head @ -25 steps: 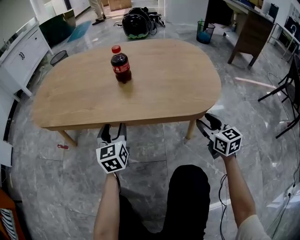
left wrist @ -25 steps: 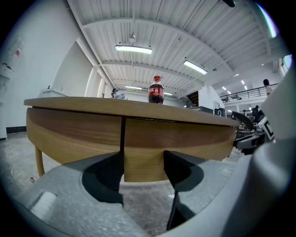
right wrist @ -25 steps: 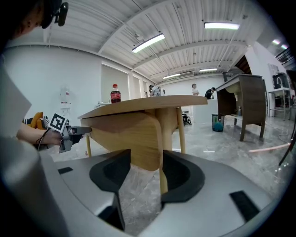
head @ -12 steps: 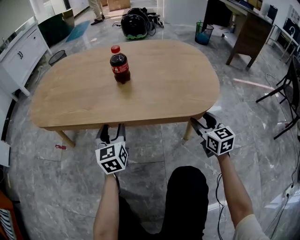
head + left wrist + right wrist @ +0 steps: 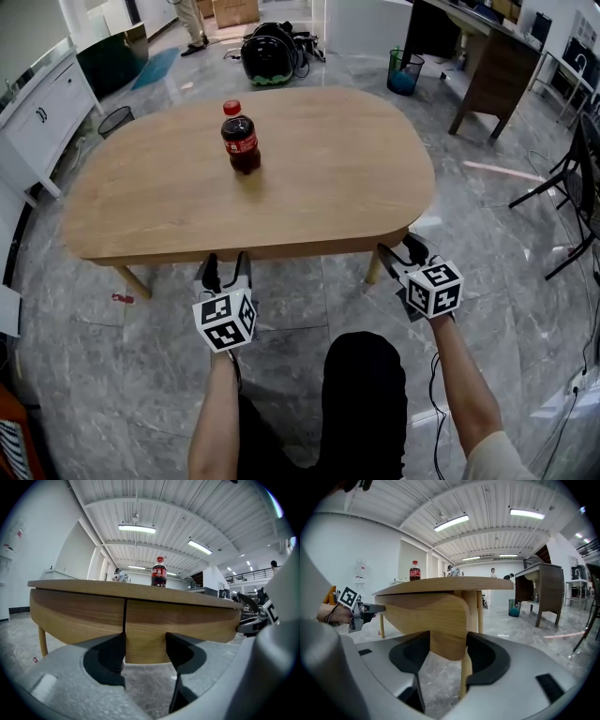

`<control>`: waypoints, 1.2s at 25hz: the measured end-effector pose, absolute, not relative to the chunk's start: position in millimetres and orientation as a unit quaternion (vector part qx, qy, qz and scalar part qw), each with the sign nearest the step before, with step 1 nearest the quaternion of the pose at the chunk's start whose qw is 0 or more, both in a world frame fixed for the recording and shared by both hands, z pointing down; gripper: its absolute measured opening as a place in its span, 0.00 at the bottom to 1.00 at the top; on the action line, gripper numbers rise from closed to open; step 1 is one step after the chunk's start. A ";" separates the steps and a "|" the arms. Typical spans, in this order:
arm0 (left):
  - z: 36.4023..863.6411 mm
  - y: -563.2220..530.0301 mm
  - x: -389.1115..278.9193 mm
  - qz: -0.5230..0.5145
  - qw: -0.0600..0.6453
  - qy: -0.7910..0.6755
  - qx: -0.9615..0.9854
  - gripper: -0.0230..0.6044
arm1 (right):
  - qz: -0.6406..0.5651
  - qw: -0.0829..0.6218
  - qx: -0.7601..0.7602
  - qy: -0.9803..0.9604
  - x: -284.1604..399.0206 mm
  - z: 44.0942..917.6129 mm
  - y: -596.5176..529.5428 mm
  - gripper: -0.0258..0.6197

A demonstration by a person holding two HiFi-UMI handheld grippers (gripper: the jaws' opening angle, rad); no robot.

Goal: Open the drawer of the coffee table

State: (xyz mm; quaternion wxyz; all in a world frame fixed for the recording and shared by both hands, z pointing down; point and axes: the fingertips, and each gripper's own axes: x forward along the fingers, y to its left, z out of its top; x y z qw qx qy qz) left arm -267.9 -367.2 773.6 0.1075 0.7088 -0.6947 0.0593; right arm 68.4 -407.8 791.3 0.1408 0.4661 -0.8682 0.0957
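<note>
The oval wooden coffee table point(image 5: 328, 169) carries a cola bottle point(image 5: 241, 139). My left gripper point(image 5: 228, 262) is level with the table's front edge. In the left gripper view its jaws point(image 5: 145, 648) stand apart below the drawer front point(image 5: 183, 618), just right of a vertical seam point(image 5: 125, 620); nothing is gripped. My right gripper point(image 5: 397, 247) is at the table's right front corner, by a leg point(image 5: 374, 267). In the right gripper view its jaws point(image 5: 447, 656) are opening, with the rounded end of the apron point(image 5: 445, 620) between them, and the pads are not pressing on it.
A green bin point(image 5: 404, 70) and a dark desk point(image 5: 497, 56) stand at the back right. A black bag point(image 5: 267, 52) lies behind the table. A white cabinet point(image 5: 42, 108) is at the left. The person's knee point(image 5: 361, 375) is between the two arms.
The right gripper has edged a little left toward the table's corner and turned slightly. The left gripper has stayed where it was.
</note>
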 end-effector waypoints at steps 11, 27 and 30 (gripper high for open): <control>773.0 -352.9 -266.9 0.061 0.109 -0.688 0.715 0.45 | 0.106 0.124 0.481 -0.862 70.6 790.6 -394.5 0.43; 772.2 -339.6 -266.2 0.065 0.111 -0.686 0.716 0.45 | 0.113 0.113 0.484 -0.860 71.7 789.7 -381.3 0.43; 772.7 -338.1 -266.4 0.066 0.112 -0.686 0.716 0.45 | 0.114 0.116 0.485 -0.859 71.4 790.3 -379.8 0.43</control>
